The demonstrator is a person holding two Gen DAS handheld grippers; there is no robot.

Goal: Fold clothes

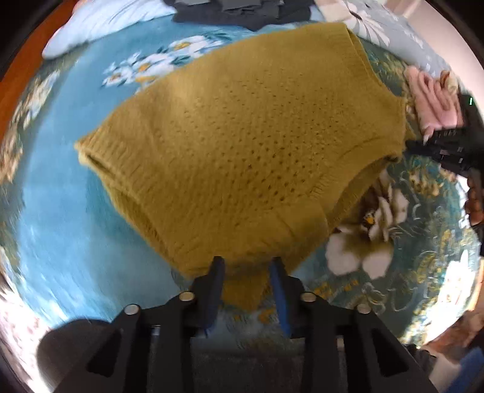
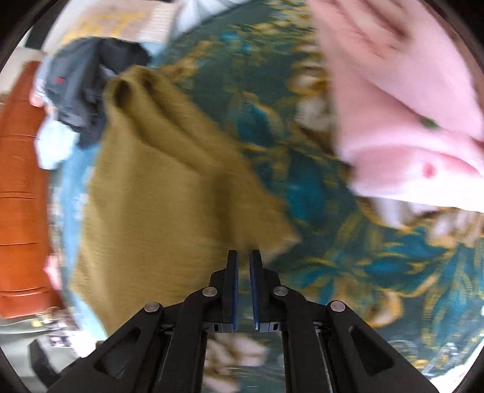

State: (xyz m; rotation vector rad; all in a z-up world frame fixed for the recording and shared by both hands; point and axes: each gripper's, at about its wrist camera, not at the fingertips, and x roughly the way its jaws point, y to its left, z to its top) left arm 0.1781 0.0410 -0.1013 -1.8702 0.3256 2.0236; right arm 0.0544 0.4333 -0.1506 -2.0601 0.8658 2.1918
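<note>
A mustard-yellow knitted sweater (image 1: pixel 242 145) lies spread on a floral teal bedspread (image 1: pixel 75 226). My left gripper (image 1: pixel 248 263) is at its near edge, jaws apart with a fold of the knit between the fingers. The other gripper's black body (image 1: pixel 453 151) shows at the sweater's right corner. In the right wrist view the sweater (image 2: pixel 157 196) lies left of centre, blurred. My right gripper (image 2: pixel 243 257) sits at its near right corner, jaws almost closed with a narrow gap; no cloth shows between them.
A folded pink garment (image 2: pixel 408 121) lies to the right, also in the left wrist view (image 1: pixel 432 99). Dark grey clothes (image 1: pixel 242 12) are piled at the far side, also in the right wrist view (image 2: pixel 84 87). A white pillow (image 1: pixel 99 27) and an orange headboard (image 2: pixel 21 181) border the bed.
</note>
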